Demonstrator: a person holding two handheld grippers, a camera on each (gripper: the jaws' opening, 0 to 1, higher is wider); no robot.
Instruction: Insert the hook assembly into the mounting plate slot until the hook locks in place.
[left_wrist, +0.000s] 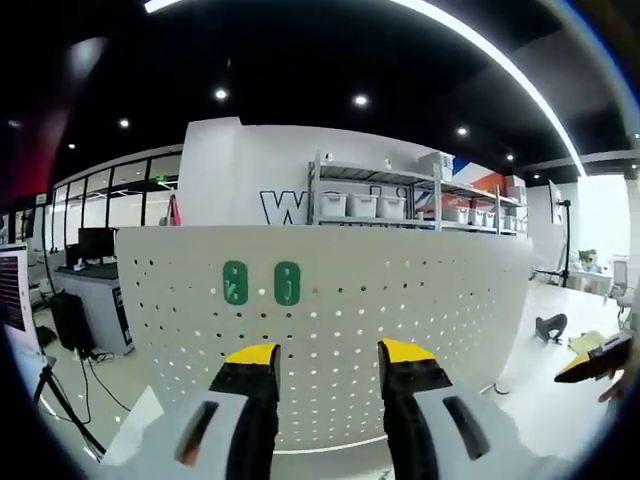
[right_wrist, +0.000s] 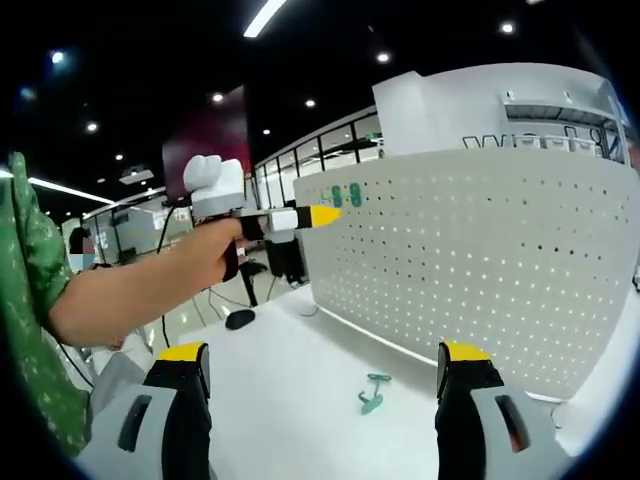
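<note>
While both grippers' jaws stand apart and empty, the small green plastic hook (right_wrist: 374, 392) lies flat between the right gripper (right_wrist: 325, 365) jaws, nearer than the left gripper (left_wrist: 329, 352).

A big white board full of little round holes (left_wrist: 330, 330) stood upright just past the left gripper's yellow tips. Two green hook pieces (left_wrist: 260, 283) sat side by side on it, above the left tip. A small green hook (right_wrist: 373, 392) lay flat on the white table, between the right gripper's wide-apart tips and near the board's bottom edge.
</note>
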